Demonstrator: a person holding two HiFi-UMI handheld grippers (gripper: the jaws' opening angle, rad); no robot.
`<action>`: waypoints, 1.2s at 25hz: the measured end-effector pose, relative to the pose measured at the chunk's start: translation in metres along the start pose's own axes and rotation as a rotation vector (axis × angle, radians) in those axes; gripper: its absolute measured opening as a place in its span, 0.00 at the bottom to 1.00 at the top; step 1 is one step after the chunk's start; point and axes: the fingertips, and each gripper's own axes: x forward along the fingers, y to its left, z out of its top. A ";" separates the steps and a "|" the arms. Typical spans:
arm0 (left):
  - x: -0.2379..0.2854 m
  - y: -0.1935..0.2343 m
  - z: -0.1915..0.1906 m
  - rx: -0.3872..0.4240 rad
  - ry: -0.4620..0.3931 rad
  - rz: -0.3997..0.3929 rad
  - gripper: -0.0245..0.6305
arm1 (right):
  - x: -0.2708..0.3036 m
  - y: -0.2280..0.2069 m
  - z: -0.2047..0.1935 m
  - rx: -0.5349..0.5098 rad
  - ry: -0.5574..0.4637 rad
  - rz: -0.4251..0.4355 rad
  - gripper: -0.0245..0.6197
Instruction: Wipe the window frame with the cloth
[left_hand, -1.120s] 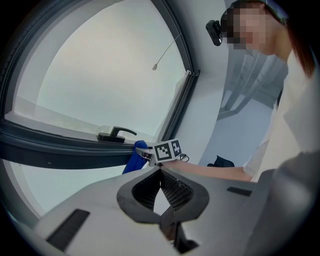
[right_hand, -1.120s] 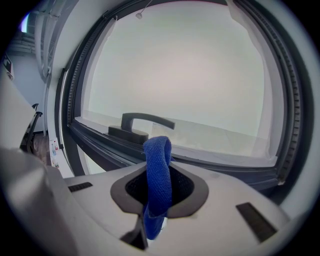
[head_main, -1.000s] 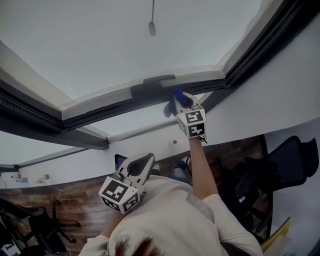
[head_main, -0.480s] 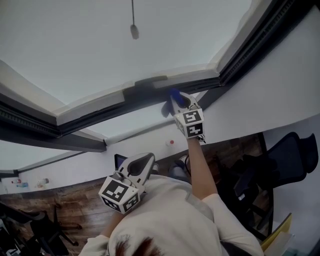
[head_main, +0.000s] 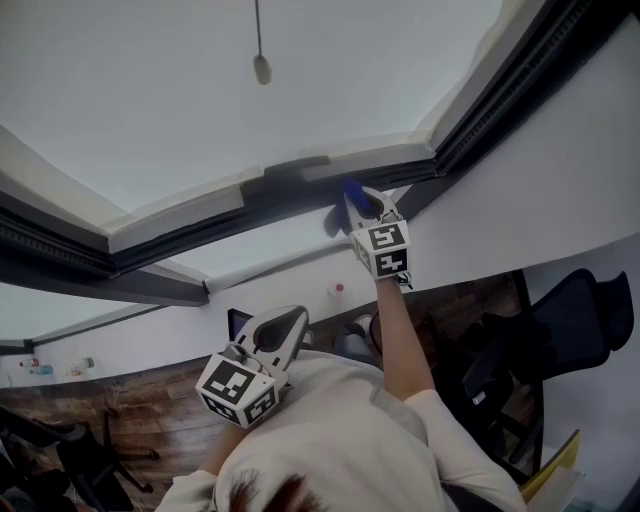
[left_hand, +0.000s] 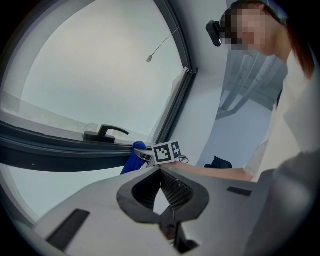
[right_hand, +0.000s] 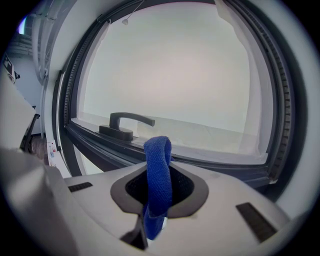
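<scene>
Your right gripper (right_hand: 159, 189) is clamped on the blue cloth (right_hand: 157, 167), up by the window frame (right_hand: 210, 161), right of the handle (right_hand: 128, 123). The cloth looks soft, light and floppy, so grip its folded middle. Your left gripper (left_hand: 161, 186) is closed and empty, near your chest.

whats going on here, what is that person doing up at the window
A person holds a tool in each hand. The right tool is shut on a blue cloth, raised to the dark window frame beside the handle; contact is unclear. The left tool is shut and empty, held low by the chest.
</scene>
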 end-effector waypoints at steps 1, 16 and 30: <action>0.001 -0.001 0.000 0.000 0.001 -0.002 0.05 | 0.000 -0.002 0.000 0.000 0.001 -0.002 0.12; 0.020 -0.006 0.000 -0.001 0.011 -0.001 0.05 | -0.006 -0.032 -0.008 0.016 -0.003 -0.031 0.12; 0.028 -0.009 0.001 0.002 0.012 0.000 0.05 | -0.012 -0.057 -0.014 0.033 -0.001 -0.063 0.12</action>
